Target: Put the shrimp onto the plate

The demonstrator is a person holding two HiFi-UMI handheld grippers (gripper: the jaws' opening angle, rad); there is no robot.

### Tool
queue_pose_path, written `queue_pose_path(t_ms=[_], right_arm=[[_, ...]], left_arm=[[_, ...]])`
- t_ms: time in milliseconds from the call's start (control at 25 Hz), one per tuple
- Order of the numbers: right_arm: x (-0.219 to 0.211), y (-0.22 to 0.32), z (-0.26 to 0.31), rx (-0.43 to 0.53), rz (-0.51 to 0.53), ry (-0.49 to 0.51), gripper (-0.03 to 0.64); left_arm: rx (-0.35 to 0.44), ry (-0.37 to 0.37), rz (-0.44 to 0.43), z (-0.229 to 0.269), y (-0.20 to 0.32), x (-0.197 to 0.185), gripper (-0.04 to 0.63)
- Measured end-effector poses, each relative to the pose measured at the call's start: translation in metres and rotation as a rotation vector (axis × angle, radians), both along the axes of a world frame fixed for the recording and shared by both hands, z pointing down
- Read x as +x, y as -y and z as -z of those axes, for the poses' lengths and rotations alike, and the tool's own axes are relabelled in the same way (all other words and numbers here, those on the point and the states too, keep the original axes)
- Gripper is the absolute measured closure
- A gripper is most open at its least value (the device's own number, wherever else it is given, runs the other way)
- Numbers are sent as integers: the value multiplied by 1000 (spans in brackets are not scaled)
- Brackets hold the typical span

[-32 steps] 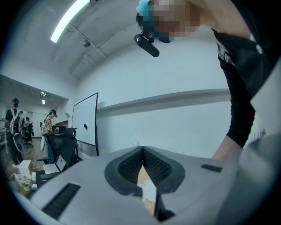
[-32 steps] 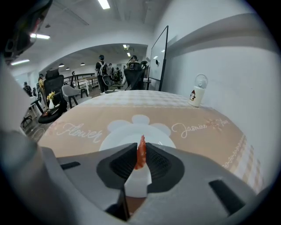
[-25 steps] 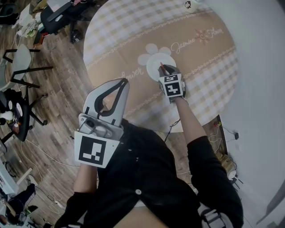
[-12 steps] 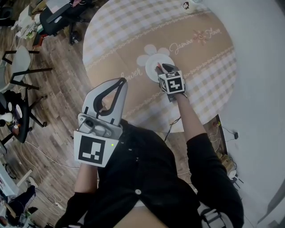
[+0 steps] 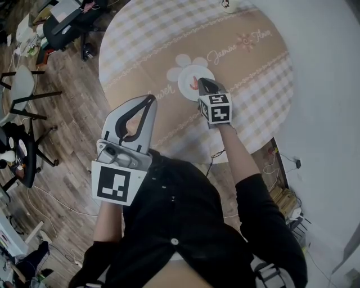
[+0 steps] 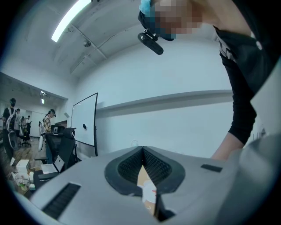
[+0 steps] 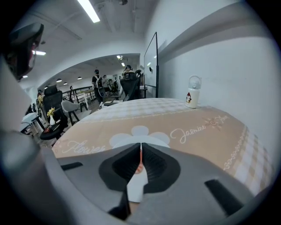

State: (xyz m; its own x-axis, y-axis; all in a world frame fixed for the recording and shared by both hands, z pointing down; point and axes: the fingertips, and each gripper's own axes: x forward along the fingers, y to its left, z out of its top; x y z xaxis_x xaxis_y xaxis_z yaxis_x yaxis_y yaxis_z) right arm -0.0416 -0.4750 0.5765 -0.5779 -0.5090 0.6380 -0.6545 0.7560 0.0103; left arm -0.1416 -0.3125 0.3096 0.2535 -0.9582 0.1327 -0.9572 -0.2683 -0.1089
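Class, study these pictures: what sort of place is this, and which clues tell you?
Probably an open-plan office or lab: a whiteboard, an office chair and a ceiling strip light.

Soft, bluish, rather dim indoor light. A strip light [image 6: 70, 19] glares at the left gripper view's upper left, another at the right gripper view's top. Both views bulge, with black corners and blurred foregrounds. The head view's plate [image 5: 184, 85] shines pale; shadows are faint.

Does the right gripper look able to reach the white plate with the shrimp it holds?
Probably yes: the right gripper, shut on the shrimp, hovers over the plate's near edge, and nothing stands between them.
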Motion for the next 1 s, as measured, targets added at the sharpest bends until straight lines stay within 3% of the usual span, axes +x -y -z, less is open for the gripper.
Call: queue_pose_path(t_ms=[240, 520, 800, 1000], right_arm=[[13, -16, 25, 55, -43, 68, 610], [29, -43, 58, 138, -15, 70, 611], [48, -65, 89, 175, -60, 108, 611], [57, -78, 129, 284, -67, 122, 614]], left_arm=[[8, -1, -34, 1, -1, 10, 592], [7, -6, -82, 4, -2, 24, 592], [16, -19, -127, 9, -1, 40, 592], [38, -26, -166, 15, 3, 55, 592]])
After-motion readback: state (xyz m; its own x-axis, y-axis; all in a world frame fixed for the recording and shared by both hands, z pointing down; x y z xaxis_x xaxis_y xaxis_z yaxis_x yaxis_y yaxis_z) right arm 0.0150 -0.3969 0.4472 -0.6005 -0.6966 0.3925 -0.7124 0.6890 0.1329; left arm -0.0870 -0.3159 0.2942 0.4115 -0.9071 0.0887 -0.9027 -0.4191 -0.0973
